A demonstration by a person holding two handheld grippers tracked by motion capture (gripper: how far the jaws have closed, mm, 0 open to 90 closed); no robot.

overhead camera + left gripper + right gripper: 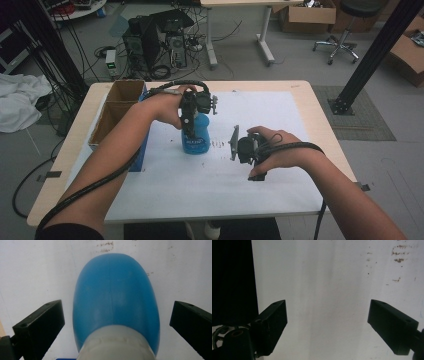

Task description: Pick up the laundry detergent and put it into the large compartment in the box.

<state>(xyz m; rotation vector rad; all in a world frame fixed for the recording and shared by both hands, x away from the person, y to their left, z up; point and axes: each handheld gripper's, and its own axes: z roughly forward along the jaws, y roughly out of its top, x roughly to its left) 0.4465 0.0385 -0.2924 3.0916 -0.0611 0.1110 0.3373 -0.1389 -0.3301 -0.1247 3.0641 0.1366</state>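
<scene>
A blue plastic bottle (pixel 196 137) with a white neck stands upright on the white sheet (pixel 225 192) near the table's middle. My left gripper (pixel 190 129) comes down over its top from above. In the left gripper view the bottle (pixel 116 295) lies between the open jaws of the left gripper (pixel 116 308), with a gap on each side. To the bottle's right, my right gripper (pixel 256 172) points down at the bare sheet. It (pixel 327 307) stands open with nothing between its fingers (pixel 274 315).
An open cardboard box (pixel 117 107) with two compartments sits at the table's left edge, close behind the left forearm. Brown smudges (pixel 217 144) mark the sheet between bottle and right gripper. A dark strip (pixel 232 280) borders the right gripper view's left side.
</scene>
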